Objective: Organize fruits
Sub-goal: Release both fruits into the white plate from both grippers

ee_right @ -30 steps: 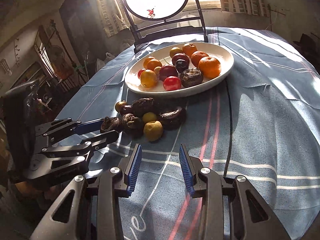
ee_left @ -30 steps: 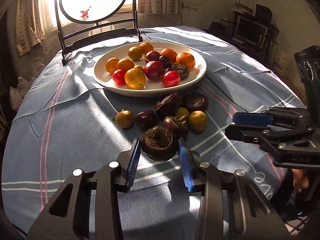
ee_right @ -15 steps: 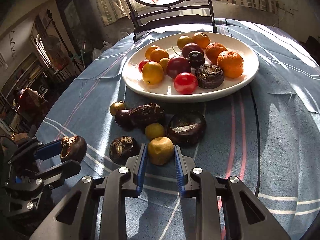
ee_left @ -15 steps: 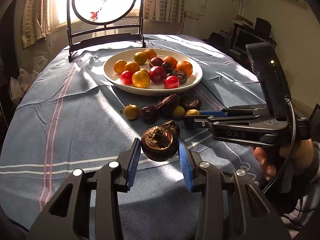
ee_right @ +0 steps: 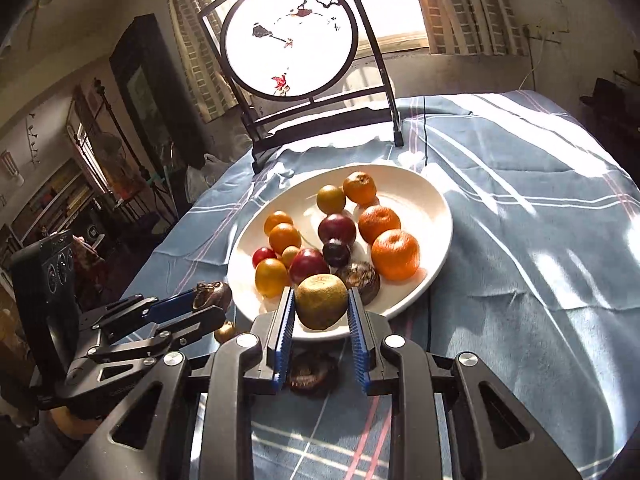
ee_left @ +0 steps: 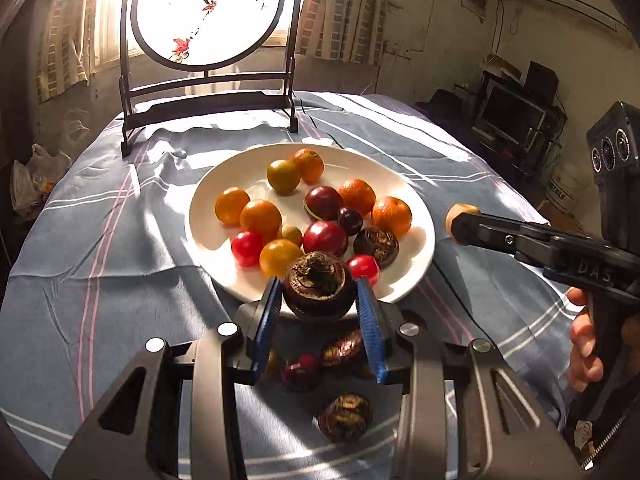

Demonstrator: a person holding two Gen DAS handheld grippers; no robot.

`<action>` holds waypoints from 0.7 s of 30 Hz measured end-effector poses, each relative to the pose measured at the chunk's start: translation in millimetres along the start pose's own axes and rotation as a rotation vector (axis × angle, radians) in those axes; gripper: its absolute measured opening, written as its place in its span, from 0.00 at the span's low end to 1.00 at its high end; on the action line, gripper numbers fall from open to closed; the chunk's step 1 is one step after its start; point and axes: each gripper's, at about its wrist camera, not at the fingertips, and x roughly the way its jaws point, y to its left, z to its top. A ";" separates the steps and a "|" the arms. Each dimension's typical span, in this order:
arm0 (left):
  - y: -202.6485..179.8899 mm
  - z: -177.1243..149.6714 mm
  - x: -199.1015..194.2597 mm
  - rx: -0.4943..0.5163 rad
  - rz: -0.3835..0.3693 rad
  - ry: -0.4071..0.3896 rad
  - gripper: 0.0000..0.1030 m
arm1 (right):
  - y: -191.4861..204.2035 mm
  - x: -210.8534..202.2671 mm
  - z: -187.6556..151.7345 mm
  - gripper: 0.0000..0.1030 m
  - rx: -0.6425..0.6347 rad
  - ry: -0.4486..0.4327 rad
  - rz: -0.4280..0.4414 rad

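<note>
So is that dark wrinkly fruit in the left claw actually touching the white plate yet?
Cannot tell. In the left wrist view the dark fruit, clamped in the left gripper, overlaps the plate rim, hiding any gap beneath it.

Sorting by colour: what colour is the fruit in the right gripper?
Yellow-green fruit, clearest in the right wrist view.

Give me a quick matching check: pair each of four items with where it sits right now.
Items:
1. dark wrinkled fruit
2. yellow-green fruit
3. large orange
4. dark round fruit

Places:
A. on the white plate
B. in the right tool
C. on the blue cloth
D. in the left tool

Pairs: 1-D, 2-B, 3-A, 4-C
</note>
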 end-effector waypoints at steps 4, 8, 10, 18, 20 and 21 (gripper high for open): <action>9.3 40.7 43.5 -0.031 0.020 0.027 0.36 | -5.7 30.7 28.8 0.26 0.005 0.022 -0.021; 15.8 60.1 79.9 -0.048 0.009 0.087 0.41 | -8.1 49.8 42.4 0.28 0.015 0.011 -0.037; 20.1 63.1 83.9 -0.057 0.043 0.091 0.49 | -7.0 48.9 42.0 0.42 0.008 -0.015 -0.061; 23.4 20.5 21.9 -0.050 0.001 0.055 0.65 | -4.5 6.0 -12.5 0.44 -0.016 -0.013 -0.028; 17.2 -3.3 8.8 -0.008 -0.017 0.072 0.65 | -4.5 -7.7 -35.5 0.44 -0.017 -0.010 -0.023; 14.1 -15.8 3.5 0.009 -0.028 0.088 0.65 | -4.5 -13.9 -46.9 0.44 -0.015 -0.007 -0.013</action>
